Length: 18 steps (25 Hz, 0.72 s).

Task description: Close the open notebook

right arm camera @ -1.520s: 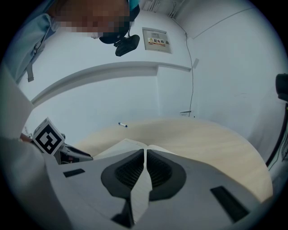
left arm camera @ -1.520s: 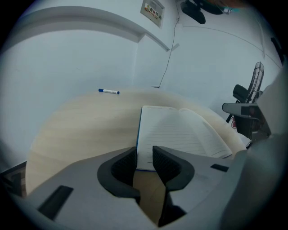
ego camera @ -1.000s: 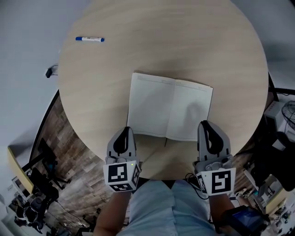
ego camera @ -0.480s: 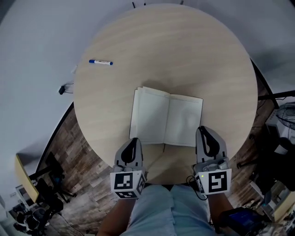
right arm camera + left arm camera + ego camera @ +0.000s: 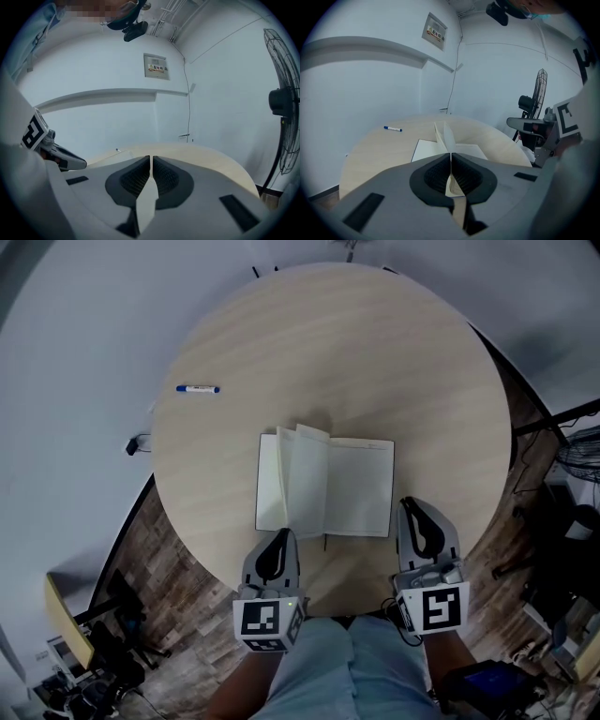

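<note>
Round wood counter (image 5: pixel 375 352), plank floor (image 5: pixel 178 540), white wall (image 5: pixel 370 84). Notebook (image 5: pixel 356 488) lies open near ctr, pages fanned up; marker (image 5: pixel 198 389) at left. My L gripper (image 5: pixel 278 538) & R gripper (image 5: pixel 420 514): fingers closed, empty.

A round bench (image 5: pixel 375 352) with a pale wood-grain top stood close against plain white walls (image 5: pixel 361 89). A horizontal ledge (image 5: pixel 103 96) ran along the wall, with a small framed sign (image 5: pixel 155 66) mounted above it. A thin cable (image 5: pixel 188 93) dropped down the wall near the corner. The floor (image 5: pixel 183 540) showed dark, wood-patterned planks beyond the bench edge. A pedestal fan (image 5: pixel 284 101) with a black wire cage stood to the right, near the wall. Dark furniture and clutter (image 5: pixel 98 652) crowded the lower left corner of the head view, too small to tell apart. The light was even and cool.
</note>
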Each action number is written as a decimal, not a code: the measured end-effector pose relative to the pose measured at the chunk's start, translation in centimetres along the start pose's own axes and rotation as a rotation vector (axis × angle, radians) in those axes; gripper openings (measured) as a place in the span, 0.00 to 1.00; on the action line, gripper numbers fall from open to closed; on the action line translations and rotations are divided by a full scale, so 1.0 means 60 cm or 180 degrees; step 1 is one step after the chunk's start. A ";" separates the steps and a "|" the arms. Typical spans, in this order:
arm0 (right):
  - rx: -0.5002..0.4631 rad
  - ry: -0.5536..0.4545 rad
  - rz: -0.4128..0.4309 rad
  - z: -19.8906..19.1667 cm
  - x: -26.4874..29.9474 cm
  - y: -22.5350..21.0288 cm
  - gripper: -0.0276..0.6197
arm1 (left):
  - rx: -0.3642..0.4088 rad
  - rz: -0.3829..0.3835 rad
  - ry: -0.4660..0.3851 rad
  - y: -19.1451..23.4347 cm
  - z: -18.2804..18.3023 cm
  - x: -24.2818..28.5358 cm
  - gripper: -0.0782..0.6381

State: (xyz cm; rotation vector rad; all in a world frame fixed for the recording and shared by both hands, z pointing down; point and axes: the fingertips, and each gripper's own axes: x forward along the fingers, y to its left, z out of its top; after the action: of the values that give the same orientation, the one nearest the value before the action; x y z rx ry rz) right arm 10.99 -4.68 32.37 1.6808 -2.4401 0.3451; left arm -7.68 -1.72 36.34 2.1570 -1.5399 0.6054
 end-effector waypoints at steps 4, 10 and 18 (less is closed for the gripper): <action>0.0027 -0.0009 -0.0062 -0.003 -0.011 -0.017 0.12 | 0.0048 -0.0080 -0.0023 -0.024 0.007 0.002 0.15; 0.0098 -0.0039 -0.0184 -0.010 -0.028 -0.038 0.12 | 0.0107 -0.0221 -0.0049 -0.060 0.008 0.007 0.15; 0.0102 -0.0001 -0.0290 -0.029 -0.070 -0.072 0.12 | 0.0185 -0.0389 -0.0031 -0.118 0.002 0.011 0.15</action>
State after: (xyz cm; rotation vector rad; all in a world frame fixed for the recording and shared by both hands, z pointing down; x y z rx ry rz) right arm 16.54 -1.93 33.40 1.7978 -2.3609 0.3736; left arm -0.73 -0.16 36.00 2.2811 -1.3993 0.6064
